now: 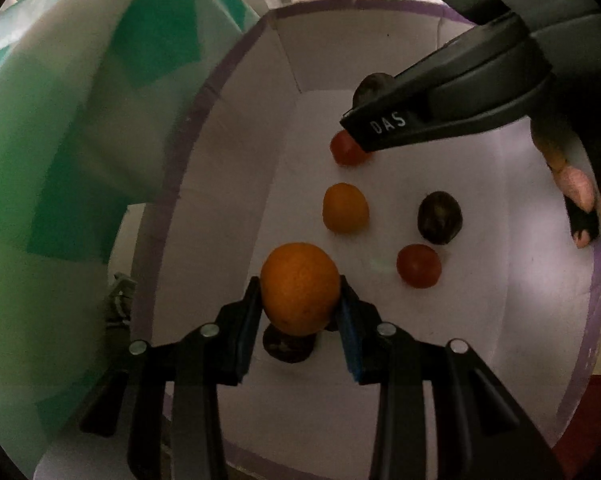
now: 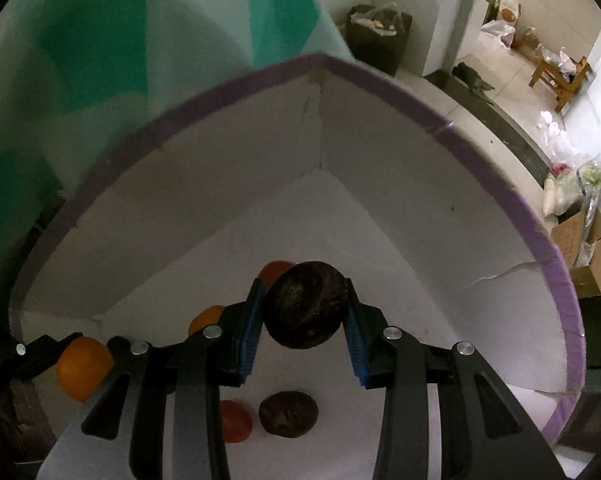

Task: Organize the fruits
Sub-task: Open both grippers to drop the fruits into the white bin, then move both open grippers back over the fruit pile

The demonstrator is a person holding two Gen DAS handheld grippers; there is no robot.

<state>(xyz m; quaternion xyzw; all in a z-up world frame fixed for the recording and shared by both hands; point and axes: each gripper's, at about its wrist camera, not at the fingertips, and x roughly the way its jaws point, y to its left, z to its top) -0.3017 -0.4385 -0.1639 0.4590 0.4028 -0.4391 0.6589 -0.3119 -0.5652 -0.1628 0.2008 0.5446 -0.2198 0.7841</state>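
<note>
In the left wrist view, the green-and-white panel [image 1: 80,140] filled the left side, just outside the purple-edged box [image 1: 172,184]. The left gripper [image 1: 300,300] hung above the white box floor with its two fingers clamped on the large orange [image 1: 299,286], which sat squarely between the blue pads. A dark fruit [image 1: 286,346] lay on the floor directly under that orange, partly hidden by it. Further along the floor lay a smaller orange [image 1: 345,208], a red fruit [image 1: 418,266] to its right and nearer the camera, and a dark round fruit [image 1: 439,217] just beyond that. At the far end a second red fruit [image 1: 346,150] showed beneath the tip of the right gripper [image 1: 364,128], which reached in from the upper right.

In the right wrist view, the right gripper was closed on a dark purple fruit [image 2: 305,304], held between its pads above the box floor, facing the box corner [image 2: 320,92]. Below it on the floor lay another dark fruit [image 2: 288,414] beside a red one [image 2: 236,420].
</note>
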